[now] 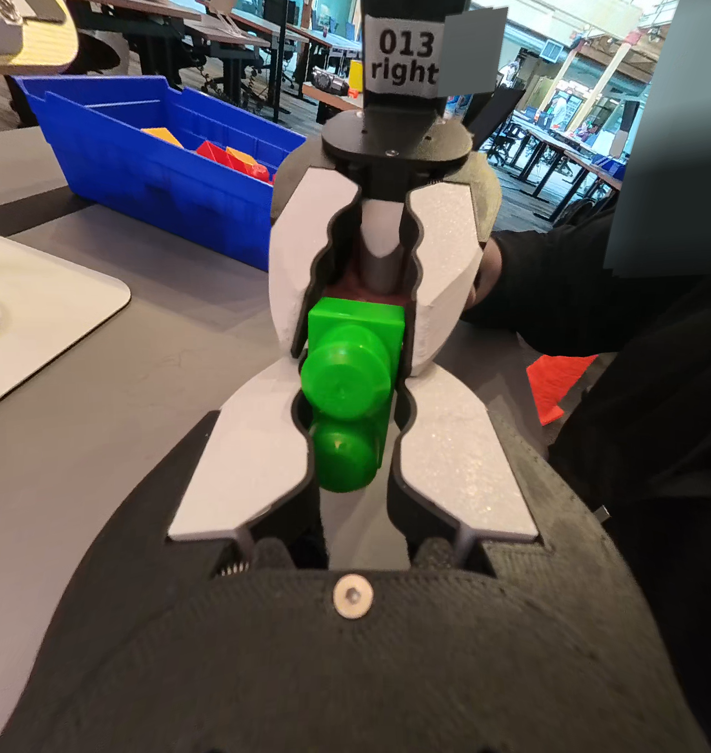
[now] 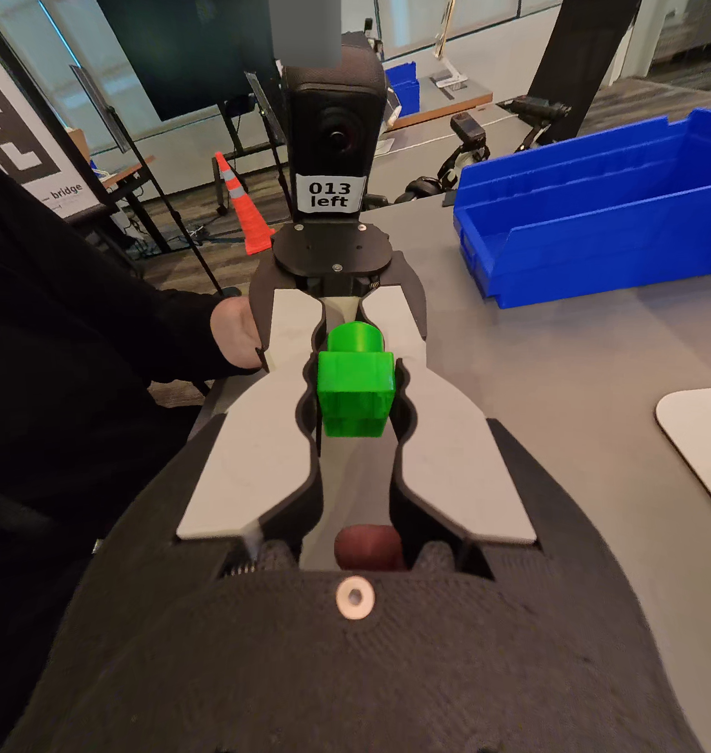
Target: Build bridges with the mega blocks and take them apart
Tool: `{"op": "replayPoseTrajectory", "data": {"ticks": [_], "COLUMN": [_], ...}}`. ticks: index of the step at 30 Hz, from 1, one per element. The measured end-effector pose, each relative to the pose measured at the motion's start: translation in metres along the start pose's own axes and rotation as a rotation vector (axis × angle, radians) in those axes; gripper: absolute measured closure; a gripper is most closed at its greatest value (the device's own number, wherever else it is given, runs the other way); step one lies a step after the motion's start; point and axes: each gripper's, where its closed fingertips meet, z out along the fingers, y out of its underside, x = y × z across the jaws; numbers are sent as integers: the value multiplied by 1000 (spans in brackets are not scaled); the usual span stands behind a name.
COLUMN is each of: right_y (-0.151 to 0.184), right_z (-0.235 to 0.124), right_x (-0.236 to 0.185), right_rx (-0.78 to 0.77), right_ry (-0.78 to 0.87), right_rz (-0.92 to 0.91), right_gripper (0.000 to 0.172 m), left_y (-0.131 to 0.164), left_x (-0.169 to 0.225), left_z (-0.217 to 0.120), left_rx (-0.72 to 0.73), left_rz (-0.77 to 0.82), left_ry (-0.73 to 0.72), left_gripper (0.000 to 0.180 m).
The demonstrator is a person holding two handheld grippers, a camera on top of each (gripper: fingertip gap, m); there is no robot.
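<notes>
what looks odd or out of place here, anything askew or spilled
Nothing spilled or damaged. The one unusual thing: both grippers, left and right, clamp the same green block nose to nose above the grey table. The blue bin sits upright with blocks inside.

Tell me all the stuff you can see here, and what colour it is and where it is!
Green block: one, bright green with round studs, up off the table between the two grippers.
Bin: one, blue, at the back of the grey table.
Blocks in the bin: a few, red and yellow-orange; exact count unclear.
White pad: one, flat with rounded corners, on the table's edge.
Traffic cone: one, orange with pale bands, on the floor beyond the table.
Red-orange piece: one, on the table beside the dark sleeve.
Left gripper: black with white fingers, closed on the green block.
Right gripper: same look, closed on the block's other end.
Hand: one, dark sleeve, holding the left gripper.
</notes>
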Motion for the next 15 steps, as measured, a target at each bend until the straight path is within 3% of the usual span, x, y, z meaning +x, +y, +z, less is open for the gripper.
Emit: {"op": "replayPoseTrajectory", "data": {"ticks": [4, 7, 9, 12, 15], "right_y": [-9, -19, -29, -35, -27], "right_z": [-12, -47, -88, -165, -245], "right_x": [-3, 15, 40, 92, 148], "right_rx": [70, 73, 96, 103, 107], "right_ry": [8, 131, 261, 504, 750], "right_rz": [0, -58, -81, -63, -15], "right_gripper": [136, 135, 135, 135, 135], "left_y": [-9, -1, 7, 9, 9], "left_x": [0, -17, -26, -33, -41], "left_z": [-6, -17, -24, -30, -34], "left_rx": [58, 43, 40, 94, 123], "left_rz": [57, 55, 32, -1, -48], "left_ry": [-21, -99, -122, -110, -109], "left_gripper": [139, 139, 146, 178, 180]}}
